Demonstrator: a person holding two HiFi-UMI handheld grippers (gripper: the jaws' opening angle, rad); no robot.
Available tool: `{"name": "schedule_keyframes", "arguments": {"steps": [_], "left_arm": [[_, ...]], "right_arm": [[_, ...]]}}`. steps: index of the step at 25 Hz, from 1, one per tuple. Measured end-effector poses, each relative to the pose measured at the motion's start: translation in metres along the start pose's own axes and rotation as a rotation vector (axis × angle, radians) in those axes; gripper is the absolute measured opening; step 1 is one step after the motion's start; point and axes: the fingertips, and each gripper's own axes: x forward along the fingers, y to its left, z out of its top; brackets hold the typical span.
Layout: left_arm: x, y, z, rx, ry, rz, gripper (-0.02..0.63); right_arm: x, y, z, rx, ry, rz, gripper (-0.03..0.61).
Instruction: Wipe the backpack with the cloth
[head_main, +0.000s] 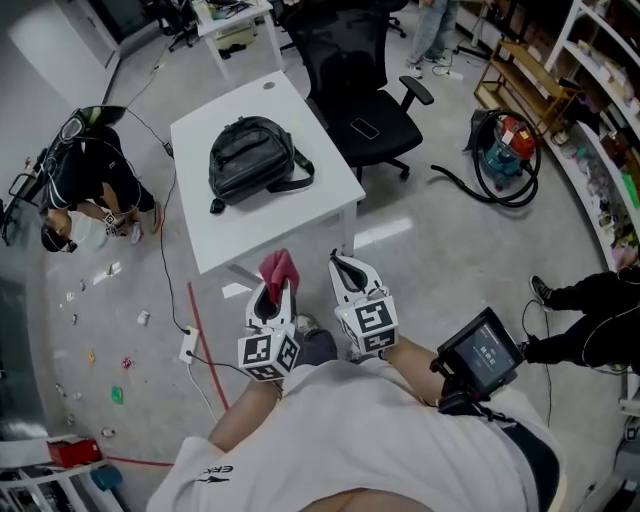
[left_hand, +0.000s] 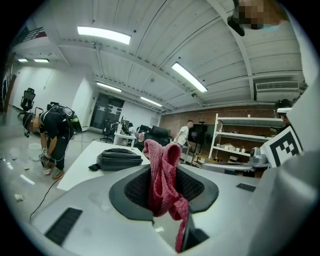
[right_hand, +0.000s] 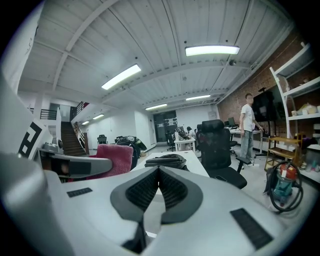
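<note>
A: Two grippers, both short of the desk (head_main: 300, 215), low and near the person's body. Left gripper (head_main: 270, 300)?
B: Jaws clenched on the red cloth (head_main: 279, 268). Folds are bunched between them and the loose end pokes out past the tips. Carried as the wiping pad, I'd say.
A: Right gripper (head_main: 345, 272)?
B: Jaws pressed together, nothing in them. Probably kept free to steady the bag.
A: Backpack (head_main: 250, 155)?
B: Black, lying flat mid-desk, strap looping out on its right side. Well apart from both grippers, so wiping not yet begun, by my read.
A: Room to move?
B: Near desk edge faces the grippers and there's bare white top all round the bag, so a straight reach in looks open. Office chair (head_main: 365, 110) stands just beside the desk's right edge. Crouching person (head_main: 90, 180) is on the floor to the left, well apart.
A: Risk?
B: Bag may slide on the smooth top toward an edge if pushed one-handed.
</note>
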Motion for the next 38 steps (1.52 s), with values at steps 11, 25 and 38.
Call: {"name": "schedule_keyframes", "arguments": {"steps": [11,25,38], "left_arm": [[0.073,0.067,0.030,-0.031,-0.023,-0.021,0.120],[0.137,0.183,0.071,-0.031,-0.025,-0.021,0.120],[0.199,0.229,0.086,0.000,-0.013,0.006,0.120]], "right_arm": [[0.092,-0.010,0.029,-0.039,0.004,-0.029,0.003],[0.224,0.016,0.060,-0.046,0.011,-0.038,0.003],[0.296,-0.013,0.074,-0.055,0.022,-0.041,0.003]]}}
